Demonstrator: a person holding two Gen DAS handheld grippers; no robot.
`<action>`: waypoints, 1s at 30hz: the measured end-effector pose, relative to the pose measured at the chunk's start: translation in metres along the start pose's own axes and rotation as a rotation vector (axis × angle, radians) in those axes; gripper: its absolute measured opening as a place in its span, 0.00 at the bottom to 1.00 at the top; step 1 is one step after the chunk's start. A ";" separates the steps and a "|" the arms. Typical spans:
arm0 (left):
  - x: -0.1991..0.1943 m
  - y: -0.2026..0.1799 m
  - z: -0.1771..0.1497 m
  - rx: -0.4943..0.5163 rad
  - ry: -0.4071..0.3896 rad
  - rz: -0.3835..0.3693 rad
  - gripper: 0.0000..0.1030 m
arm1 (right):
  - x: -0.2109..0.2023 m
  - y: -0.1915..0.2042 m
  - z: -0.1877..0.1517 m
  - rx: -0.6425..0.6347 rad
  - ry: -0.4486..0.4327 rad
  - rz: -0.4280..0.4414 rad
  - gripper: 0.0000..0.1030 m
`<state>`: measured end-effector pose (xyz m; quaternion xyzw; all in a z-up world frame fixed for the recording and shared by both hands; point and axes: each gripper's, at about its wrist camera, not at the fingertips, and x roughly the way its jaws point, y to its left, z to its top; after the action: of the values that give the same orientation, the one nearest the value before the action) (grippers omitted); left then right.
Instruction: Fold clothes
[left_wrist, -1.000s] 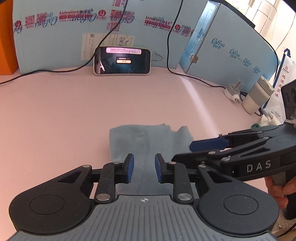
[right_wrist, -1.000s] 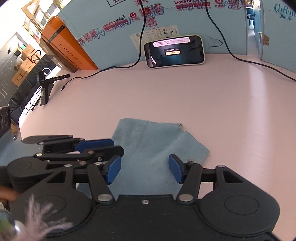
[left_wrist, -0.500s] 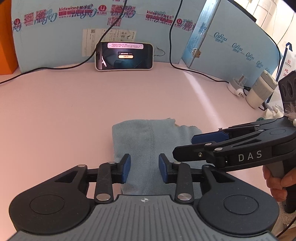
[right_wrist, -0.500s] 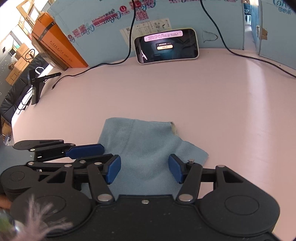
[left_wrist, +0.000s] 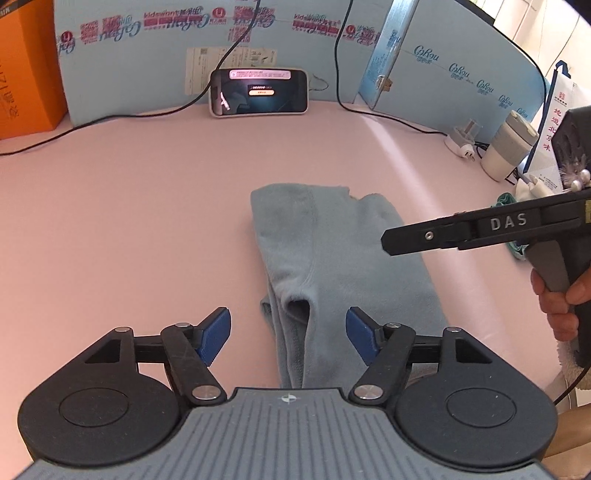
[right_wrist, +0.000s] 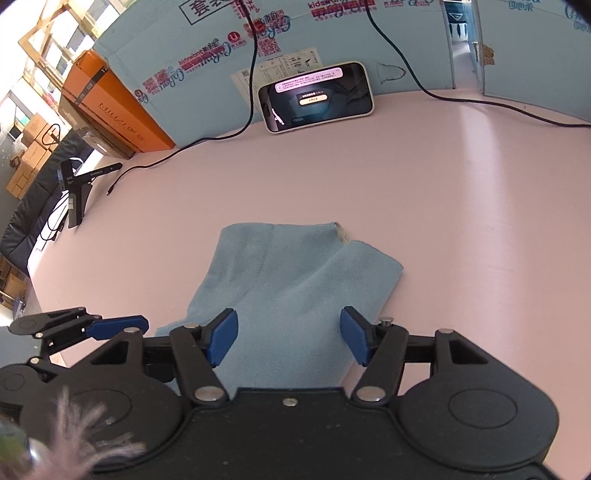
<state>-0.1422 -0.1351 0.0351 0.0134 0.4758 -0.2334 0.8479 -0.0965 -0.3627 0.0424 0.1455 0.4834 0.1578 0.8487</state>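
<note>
A light blue garment (left_wrist: 332, 258) lies folded into a narrow strip on the pink table (left_wrist: 129, 221). Its near end shows a layered fold. My left gripper (left_wrist: 288, 334) hovers over that near end, jaws opening; the cloth lies below the gap and the blue pads (left_wrist: 216, 334) do not press it. In the right wrist view the garment (right_wrist: 295, 280) spreads ahead of my right gripper (right_wrist: 289, 338), whose jaws are also opening and hold nothing. The right gripper (left_wrist: 391, 242) is seen edge-on at the cloth's right side, held by a hand (left_wrist: 557, 302). The left gripper's fingertips (right_wrist: 118, 326) show at lower left.
A phone (left_wrist: 258, 92) leans on the blue foam wall (left_wrist: 461, 55) at the back, with black cables (left_wrist: 343, 92) running past it. An orange box (left_wrist: 26, 74) stands far left. A lidded cup (left_wrist: 509, 147) and a plug (left_wrist: 461, 142) sit far right; a black stand (right_wrist: 74, 192) at the table's left edge.
The left gripper's jaws have spread wide and it has drawn back, so more of the garment shows. The right gripper has pulled away to the right of the cloth and opened slightly.
</note>
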 end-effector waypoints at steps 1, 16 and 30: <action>0.000 0.002 -0.002 -0.005 0.002 0.001 0.65 | -0.001 0.001 -0.002 0.000 -0.004 -0.002 0.61; 0.002 0.014 0.000 0.000 0.020 -0.059 0.71 | -0.021 0.007 -0.023 0.062 -0.057 -0.037 0.63; 0.006 0.019 0.002 0.037 0.052 -0.082 0.80 | -0.036 0.006 -0.042 0.118 -0.058 -0.091 0.64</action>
<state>-0.1307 -0.1210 0.0276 0.0155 0.4935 -0.2764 0.8245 -0.1512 -0.3676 0.0520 0.1774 0.4734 0.0863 0.8585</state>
